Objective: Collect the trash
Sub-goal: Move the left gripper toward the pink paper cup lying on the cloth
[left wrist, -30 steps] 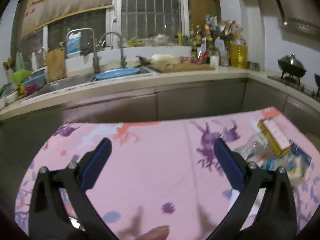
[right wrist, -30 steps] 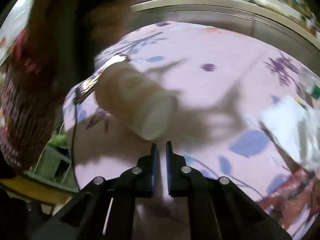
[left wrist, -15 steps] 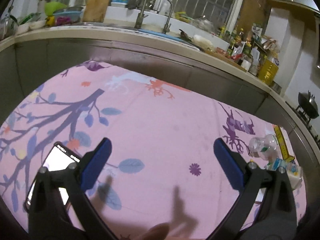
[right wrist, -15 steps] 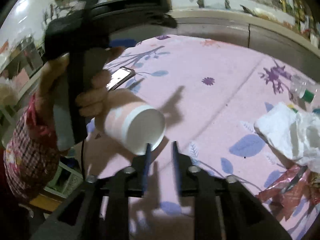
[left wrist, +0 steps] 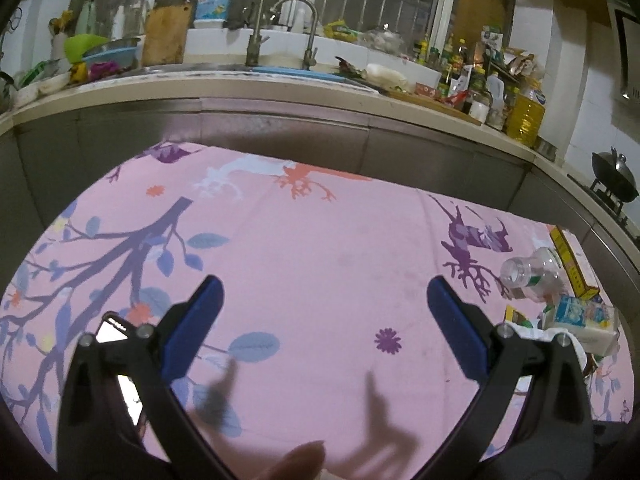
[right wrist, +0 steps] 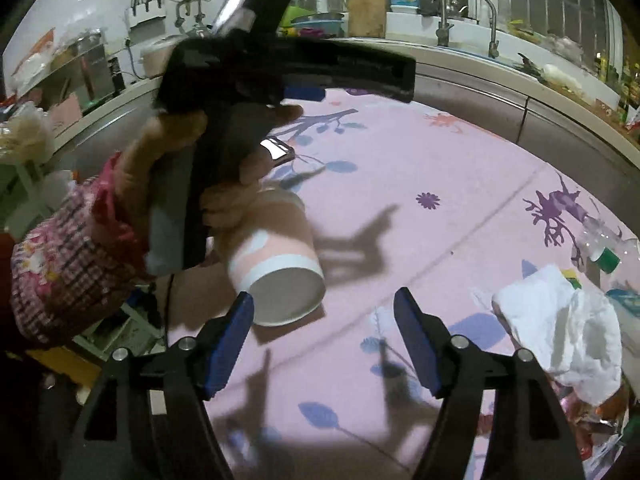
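A pink and white paper cup [right wrist: 280,272] is held sideways in the person's left hand, under the handle of the left gripper, just ahead of my right gripper [right wrist: 324,340], which is open and empty. My left gripper [left wrist: 324,312] is open and empty over the pink tablecloth [left wrist: 320,240]. A trash pile lies at the right: a clear plastic bottle [left wrist: 532,274], a yellow box [left wrist: 570,262], a small carton [left wrist: 580,314], and crumpled white tissue [right wrist: 560,324].
A phone [left wrist: 116,336] lies on the cloth at the left, partly behind my left fingers; it also shows in the right wrist view [right wrist: 276,148]. A kitchen counter [left wrist: 280,84] with sink, taps and bottles runs behind the table. A stove with a wok [left wrist: 614,176] stands at the right.
My right gripper has opened from shut to wide. The cup held in the left hand has come clear in front of it. The left gripper has tilted down toward the table, staying open.
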The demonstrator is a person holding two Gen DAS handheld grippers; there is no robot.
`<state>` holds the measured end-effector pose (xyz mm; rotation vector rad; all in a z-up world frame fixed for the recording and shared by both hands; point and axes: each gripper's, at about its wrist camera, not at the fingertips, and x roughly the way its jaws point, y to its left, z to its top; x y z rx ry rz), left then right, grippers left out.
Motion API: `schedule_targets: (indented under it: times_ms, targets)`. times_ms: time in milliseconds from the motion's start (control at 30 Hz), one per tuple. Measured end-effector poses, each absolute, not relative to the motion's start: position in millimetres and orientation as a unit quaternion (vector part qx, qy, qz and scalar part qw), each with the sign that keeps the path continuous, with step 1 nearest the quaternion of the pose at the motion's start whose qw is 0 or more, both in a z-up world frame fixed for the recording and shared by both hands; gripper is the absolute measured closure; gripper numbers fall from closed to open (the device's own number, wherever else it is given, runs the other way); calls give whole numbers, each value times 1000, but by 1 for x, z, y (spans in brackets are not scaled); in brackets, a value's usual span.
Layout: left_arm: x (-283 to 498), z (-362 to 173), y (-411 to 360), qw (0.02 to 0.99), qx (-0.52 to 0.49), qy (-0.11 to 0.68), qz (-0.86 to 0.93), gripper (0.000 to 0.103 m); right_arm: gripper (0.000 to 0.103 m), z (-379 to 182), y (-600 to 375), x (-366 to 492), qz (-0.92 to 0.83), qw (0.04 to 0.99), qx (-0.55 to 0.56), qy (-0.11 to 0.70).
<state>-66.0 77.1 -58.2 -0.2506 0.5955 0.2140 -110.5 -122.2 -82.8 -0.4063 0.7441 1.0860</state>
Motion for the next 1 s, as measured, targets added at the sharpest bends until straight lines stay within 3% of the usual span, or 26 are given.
schedule_targets:
  times_ms: [467, 533, 567, 1000]
  targets:
    - [-57, -66, 68, 945, -96, 302, 81, 5, 32, -109, -73, -111, 538, 727, -226, 362]
    - [-57, -65, 66, 946, -92, 301, 83, 5, 35, -114, -70, -106, 542, 720, -209, 380]
    - [-57, -65, 66, 946, -92, 301, 83, 5, 42, -117, -70, -104, 542, 718, -205, 386]
    - [-59, -59, 55, 945, -70, 305, 94, 5, 47, -107, -127, -88, 421, 813, -147, 374]
